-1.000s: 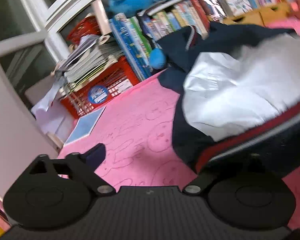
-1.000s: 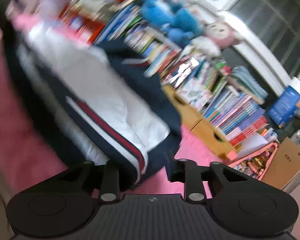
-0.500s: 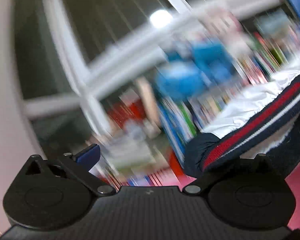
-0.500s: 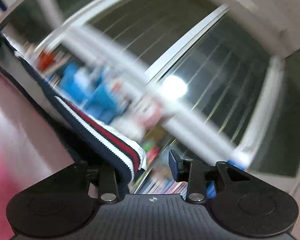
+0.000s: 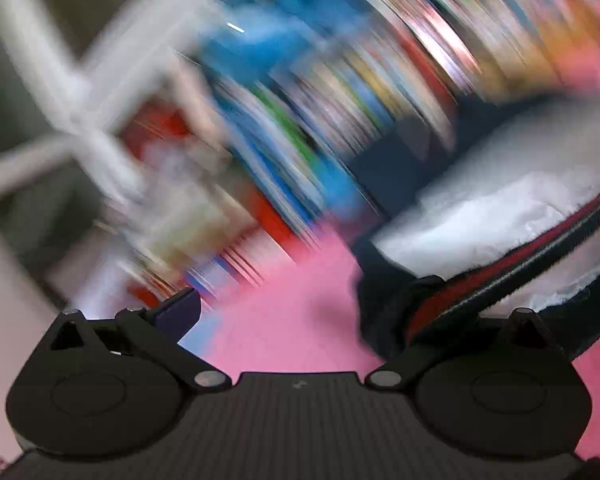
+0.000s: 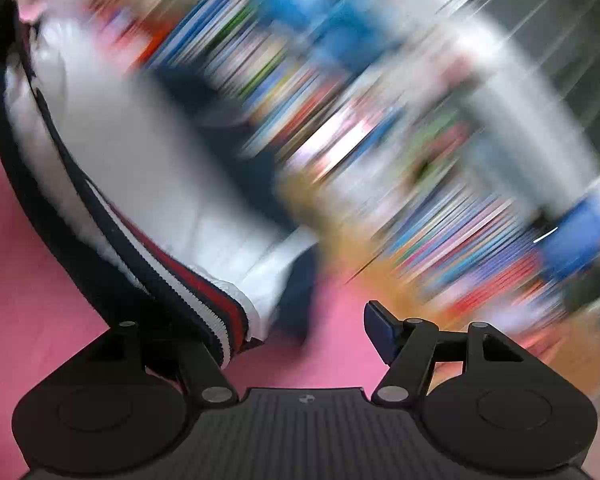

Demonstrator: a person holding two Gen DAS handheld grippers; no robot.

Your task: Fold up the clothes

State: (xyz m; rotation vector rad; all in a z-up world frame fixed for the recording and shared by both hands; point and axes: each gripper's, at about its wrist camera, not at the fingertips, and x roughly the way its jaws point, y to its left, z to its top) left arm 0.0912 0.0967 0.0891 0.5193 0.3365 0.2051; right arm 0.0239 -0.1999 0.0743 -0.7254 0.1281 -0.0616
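A navy jacket with white lining and a red-and-white striped hem shows in both views. In the left wrist view the jacket fills the right side, and its hem lies over the right finger of my left gripper. That gripper's jaws stand wide apart, with the blue left pad bare. In the right wrist view the jacket hangs at the left, its striped hem draped over the left finger of my right gripper. This gripper is open too, and its blue right pad is bare. Heavy motion blur covers both views.
A pink mat lies below both grippers. Behind it a blurred row of books and a blue soft toy line the wall under a white window frame.
Both cameras swung up toward the window half a second ago and have dropped back toward the mat and books. The jacket hem has stayed on one finger of each gripper.
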